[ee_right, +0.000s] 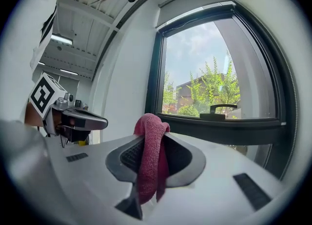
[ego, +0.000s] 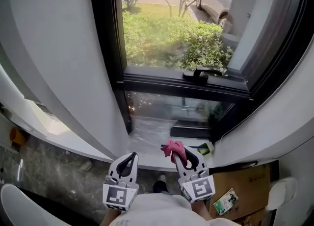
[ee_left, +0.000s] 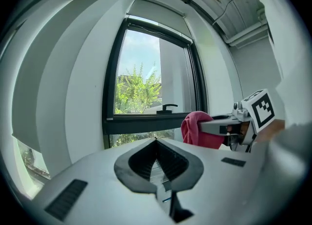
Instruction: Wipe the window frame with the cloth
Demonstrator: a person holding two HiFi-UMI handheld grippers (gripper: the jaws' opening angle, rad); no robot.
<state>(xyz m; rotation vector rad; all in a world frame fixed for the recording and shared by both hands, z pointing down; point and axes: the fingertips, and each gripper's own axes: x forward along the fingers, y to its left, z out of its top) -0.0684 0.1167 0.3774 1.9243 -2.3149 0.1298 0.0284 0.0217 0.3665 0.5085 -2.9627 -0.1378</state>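
Note:
The black window frame (ego: 186, 84) runs across the wall ahead, with a black handle (ego: 201, 74) on its middle rail. My right gripper (ego: 182, 157) is shut on a pink cloth (ego: 174, 148), which bunches out past the jaw tips. The same cloth (ee_right: 151, 155) hangs down between the jaws in the right gripper view. The left gripper (ego: 128, 160) is level with it on the left, shut and holding nothing. Both sit short of the white sill (ego: 147, 157), well below the frame. From the left gripper view the cloth (ee_left: 197, 130) shows to the right.
A white curved wall (ego: 64, 73) flanks the window on the left, another on the right. A cardboard box (ego: 243, 190) stands on the floor at lower right. A small green-and-white item (ego: 206, 147) lies on the sill. The floor (ego: 54, 176) is dark marble.

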